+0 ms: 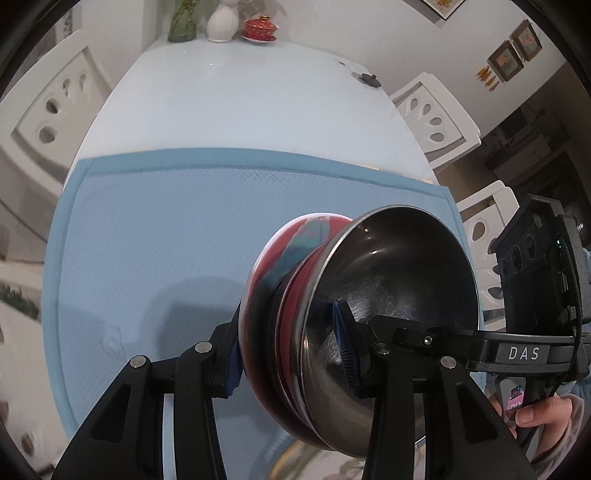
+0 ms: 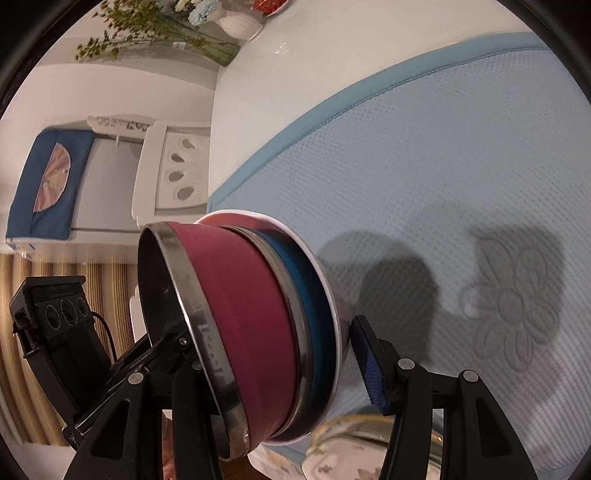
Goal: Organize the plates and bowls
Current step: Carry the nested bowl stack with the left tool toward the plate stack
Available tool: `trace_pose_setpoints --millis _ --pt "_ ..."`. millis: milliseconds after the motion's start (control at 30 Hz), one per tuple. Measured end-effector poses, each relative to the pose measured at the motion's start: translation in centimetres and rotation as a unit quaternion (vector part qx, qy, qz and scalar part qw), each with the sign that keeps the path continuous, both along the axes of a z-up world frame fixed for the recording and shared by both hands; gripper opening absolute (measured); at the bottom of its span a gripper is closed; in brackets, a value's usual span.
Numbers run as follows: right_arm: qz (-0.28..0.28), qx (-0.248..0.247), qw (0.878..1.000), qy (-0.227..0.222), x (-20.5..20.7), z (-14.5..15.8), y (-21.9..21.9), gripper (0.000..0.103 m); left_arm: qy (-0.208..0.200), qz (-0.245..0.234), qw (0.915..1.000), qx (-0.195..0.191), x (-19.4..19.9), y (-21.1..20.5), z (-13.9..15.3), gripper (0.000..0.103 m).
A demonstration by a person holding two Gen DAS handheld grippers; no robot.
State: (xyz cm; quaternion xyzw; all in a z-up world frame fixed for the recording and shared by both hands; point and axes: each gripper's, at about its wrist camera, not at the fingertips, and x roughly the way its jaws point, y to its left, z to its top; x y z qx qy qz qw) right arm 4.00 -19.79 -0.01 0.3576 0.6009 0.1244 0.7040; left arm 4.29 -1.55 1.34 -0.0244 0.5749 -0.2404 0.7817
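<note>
A nested stack of bowls [image 1: 399, 266] hangs tipped on its side above the blue mat [image 1: 166, 240]. It holds a steel-rimmed maroon bowl [image 2: 251, 314], a blue bowl [image 2: 308, 295] and an outer white bowl [image 2: 334, 314] with a red and blue pattern. My left gripper [image 1: 291, 360] is shut on the stack, one pad on the white bowl's outside and one inside the steel bowl. My right gripper [image 2: 280, 362] clamps the same stack from the opposite side. Its right pad [image 2: 369, 365] is against the white bowl's base, and its left finger is hidden inside the bowl.
A floral plate [image 2: 351, 446] lies on the mat just under the stack. The white table [image 1: 240, 92] carries a green vase [image 1: 183, 22], a white vase [image 1: 221, 24], a red lidded cup [image 1: 260, 27] and a small black object [image 1: 369, 79]. White chairs [image 1: 432, 114] stand around it.
</note>
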Motion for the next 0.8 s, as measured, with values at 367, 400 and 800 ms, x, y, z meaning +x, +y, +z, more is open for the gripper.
trace_pose_setpoints --millis 367,400,800 --pt "0.029 -0.006 1.000 -0.006 -5.6 1.6 -1.3 0.054 -0.007 0.022 0.9997 -0.001 -6.5 -0.5 1.1 0.039" --pt "0.033 -0.007 0.999 -0.005 -6.2 1.7 -1.2 0.054 -0.006 0.022 0.9997 -0.001 -7.0 -0.5 1.0 0.039" --pt "0.041 -0.011 0.999 0.018 -13.0 0.3 -0.9 0.054 0.033 0.034 0.9989 0.002 -13.6 0.6 -1.2 0.039"
